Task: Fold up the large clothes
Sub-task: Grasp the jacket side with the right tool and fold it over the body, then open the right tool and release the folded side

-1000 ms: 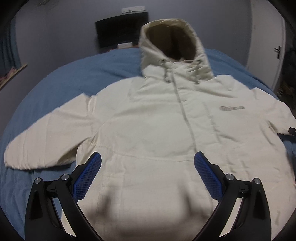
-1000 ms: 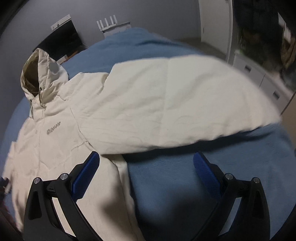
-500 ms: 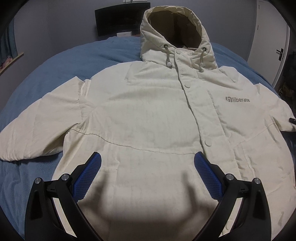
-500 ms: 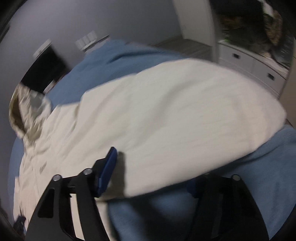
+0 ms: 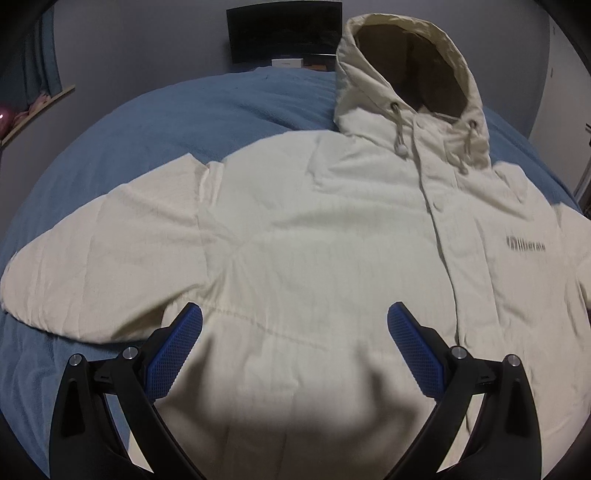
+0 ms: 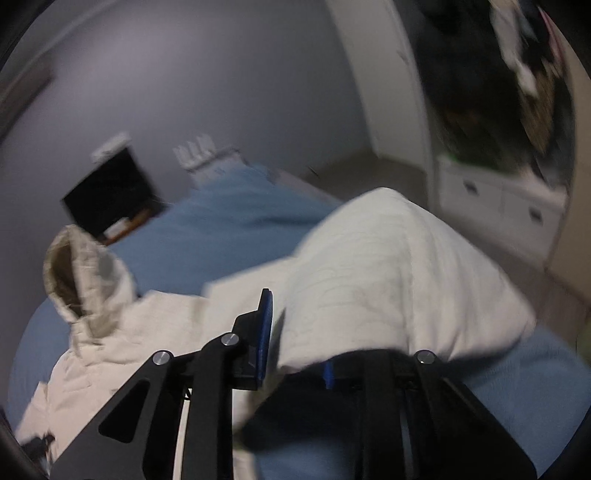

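Observation:
A cream hooded jacket (image 5: 332, 240) lies face up on a blue bed (image 5: 166, 122), hood toward the far wall, both sleeves spread out. My left gripper (image 5: 293, 328) is open and empty above the jacket's lower front. In the right wrist view my right gripper (image 6: 295, 347) is shut on the jacket's sleeve (image 6: 399, 280), which bulges up over the jaws; the right finger is mostly hidden under the cloth. The hood (image 6: 74, 273) shows at the left.
A dark screen (image 5: 282, 27) stands against the grey wall behind the bed. White drawers (image 6: 498, 199) and a cluttered dark shelf stand to the right of the bed. The blue cover (image 6: 236, 214) lies bare around the jacket.
My right gripper has gone from open above the sleeve to shut on it and tilted upward. My left gripper stayed open and shifted left over the jacket's front.

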A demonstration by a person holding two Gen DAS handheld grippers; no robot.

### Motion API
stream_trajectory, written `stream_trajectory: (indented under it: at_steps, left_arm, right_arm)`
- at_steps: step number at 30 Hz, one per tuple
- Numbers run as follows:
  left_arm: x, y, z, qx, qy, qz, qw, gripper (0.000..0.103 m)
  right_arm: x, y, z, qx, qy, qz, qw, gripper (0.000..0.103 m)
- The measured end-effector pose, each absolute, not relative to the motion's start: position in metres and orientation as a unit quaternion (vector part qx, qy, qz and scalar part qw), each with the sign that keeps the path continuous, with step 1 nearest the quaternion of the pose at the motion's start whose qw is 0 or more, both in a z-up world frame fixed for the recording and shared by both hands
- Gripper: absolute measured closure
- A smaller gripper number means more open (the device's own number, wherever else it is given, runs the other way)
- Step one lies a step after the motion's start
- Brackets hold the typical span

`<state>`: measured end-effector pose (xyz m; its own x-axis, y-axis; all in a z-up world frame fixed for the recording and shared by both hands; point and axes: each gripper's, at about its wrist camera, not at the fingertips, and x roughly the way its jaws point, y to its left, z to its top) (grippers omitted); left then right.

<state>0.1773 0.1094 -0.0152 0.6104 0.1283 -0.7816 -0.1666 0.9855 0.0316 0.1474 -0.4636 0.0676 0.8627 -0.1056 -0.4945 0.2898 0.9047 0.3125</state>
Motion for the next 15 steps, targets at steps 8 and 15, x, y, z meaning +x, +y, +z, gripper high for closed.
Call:
stream_trajectory:
  at_steps: [8,15]
  left_arm:
    - [0.174,0.117,-0.018,-0.052,0.433,0.073,0.897,0.006]
    - [0.170,0.116,-0.020,-0.047,0.425,0.066,0.902,0.006]
  right_arm:
    - [0.139,-0.320,0.119,0.099,0.218,0.046,0.970,0.083]
    - [0.153,-0.233,0.049,0.075,0.304,0.101,0.944,0.083]
